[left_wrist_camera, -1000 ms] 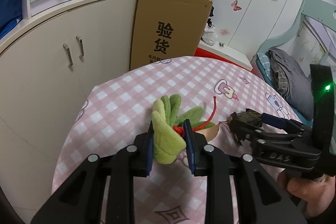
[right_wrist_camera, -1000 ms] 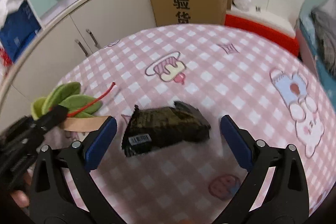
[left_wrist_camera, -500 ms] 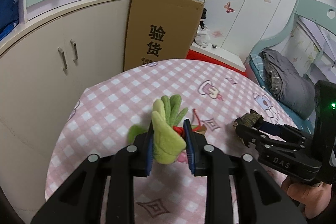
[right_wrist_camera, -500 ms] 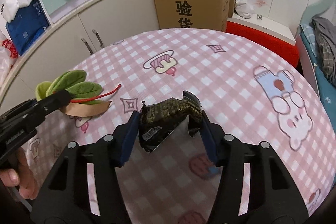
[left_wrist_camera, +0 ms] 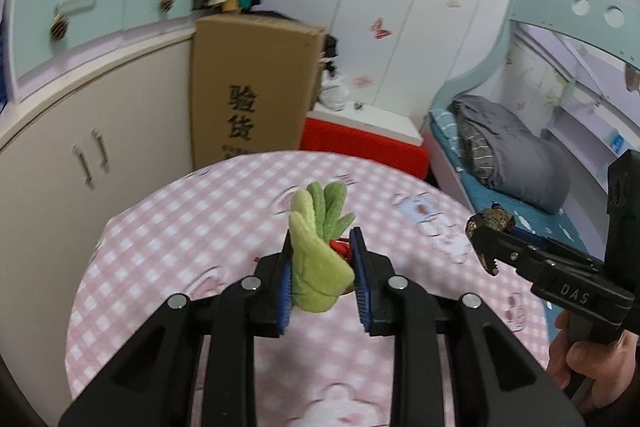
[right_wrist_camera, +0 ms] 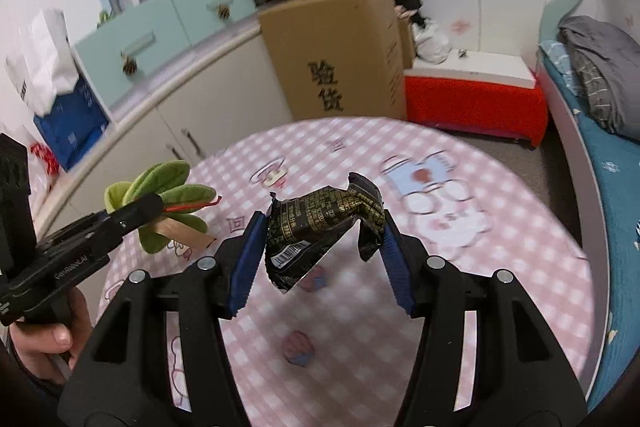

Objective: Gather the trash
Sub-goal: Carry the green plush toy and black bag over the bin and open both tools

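My left gripper (left_wrist_camera: 320,247) is shut on a green felt leaf bunch (left_wrist_camera: 318,247) with a red string and a brown tag, held above the table. It also shows in the right wrist view (right_wrist_camera: 168,195), at the left. My right gripper (right_wrist_camera: 324,231) is shut on a crumpled black and gold snack wrapper (right_wrist_camera: 320,227) and holds it above the round table with the pink checked cloth (right_wrist_camera: 500,267). In the left wrist view the right gripper (left_wrist_camera: 486,239) is at the right with the wrapper (left_wrist_camera: 490,219) at its tip.
A tall cardboard box (left_wrist_camera: 248,91) stands behind the table against cream cabinets (left_wrist_camera: 80,147). A red and white box (right_wrist_camera: 472,95) sits on the floor behind. A bed with grey bedding (left_wrist_camera: 512,155) is at the right.
My right gripper closed on the wrapper and lifted it off the table. My left gripper rose with the leaf bunch. Both views now sit higher above the table.
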Demonstrator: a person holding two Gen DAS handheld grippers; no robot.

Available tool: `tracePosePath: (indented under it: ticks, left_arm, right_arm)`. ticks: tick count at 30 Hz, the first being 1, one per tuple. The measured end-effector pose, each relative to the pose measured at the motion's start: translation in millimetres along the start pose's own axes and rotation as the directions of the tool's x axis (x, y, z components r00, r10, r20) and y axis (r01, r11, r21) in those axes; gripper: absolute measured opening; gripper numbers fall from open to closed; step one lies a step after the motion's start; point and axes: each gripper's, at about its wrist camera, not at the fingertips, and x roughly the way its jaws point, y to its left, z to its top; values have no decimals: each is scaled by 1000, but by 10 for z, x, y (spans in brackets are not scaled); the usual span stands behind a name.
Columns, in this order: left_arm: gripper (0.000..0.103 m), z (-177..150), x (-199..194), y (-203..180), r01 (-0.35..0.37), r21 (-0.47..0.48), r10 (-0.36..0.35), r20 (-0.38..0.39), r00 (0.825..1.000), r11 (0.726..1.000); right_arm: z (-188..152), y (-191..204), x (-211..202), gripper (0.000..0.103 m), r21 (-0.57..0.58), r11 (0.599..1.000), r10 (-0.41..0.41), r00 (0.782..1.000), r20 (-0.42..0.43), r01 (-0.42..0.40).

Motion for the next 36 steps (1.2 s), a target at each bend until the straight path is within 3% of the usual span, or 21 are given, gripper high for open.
tracePosePath:
  ticks: [6, 11, 20, 28, 32, 36]
  left_arm:
    - [25, 110, -50, -709, 92, 87, -94, 19, 995, 992]
    - [25, 119, -1, -1485, 190, 170, -193, 2, 981, 967]
    - [25, -181, 220, -2794, 370, 287, -350, -122, 929, 884]
    - [25, -647, 628, -3580, 452, 331, -368, -287, 884, 828]
    - [25, -891, 863, -3876, 468, 364, -342, -360, 868, 805]
    - [25, -1099, 1136, -4045, 470, 366, -302, -430, 851, 803]
  right_arm:
    - [-27, -546, -563, 55, 70, 996, -63, 994, 93, 57]
    - [-172, -1133, -1027, 55, 164, 980, -137, 980, 148, 112]
    - [-746, -2260, -1773, 56, 382, 891, -324, 934, 152, 247]
    - [-1361, -2945, -1971, 56, 512, 798, -404, 913, 65, 317]
    - [-1567, -3183, -1851, 56, 555, 767, -397, 918, 14, 323]
    - [-1762, -3399, -1689, 56, 599, 738, -368, 929, -27, 310]
